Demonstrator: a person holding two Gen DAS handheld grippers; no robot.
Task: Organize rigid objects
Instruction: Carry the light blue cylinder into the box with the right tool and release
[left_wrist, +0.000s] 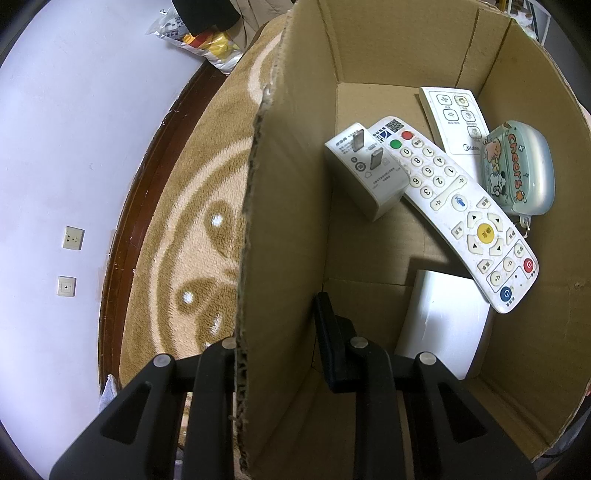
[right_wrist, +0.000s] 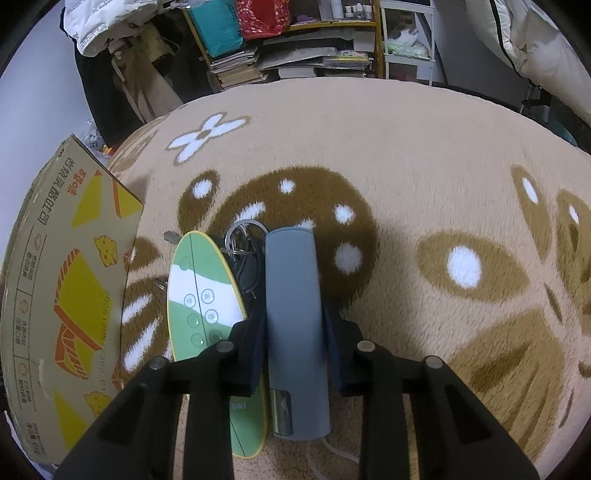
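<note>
1. Already in the cardboard box (left_wrist: 369, 55): long white remote (left_wrist: 454, 206), flat white remote (left_wrist: 456, 118), white plug adapter (left_wrist: 365, 170), cartoon case (left_wrist: 521, 166).
2. Left gripper (left_wrist: 280, 332): jaws pinching the box wall, steadying it.
3. Right gripper (right_wrist: 295, 325): jaws straddling the grey cylinder (right_wrist: 295, 314) on the rug (right_wrist: 406, 147), seemingly clamped.
4. Left outside: cylinder, green oval remote (right_wrist: 203, 295), keys (right_wrist: 243, 236).

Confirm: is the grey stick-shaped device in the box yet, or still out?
Out. The grey device lies on the rug between the right tool's fingers, beside the cardboard box.
</note>
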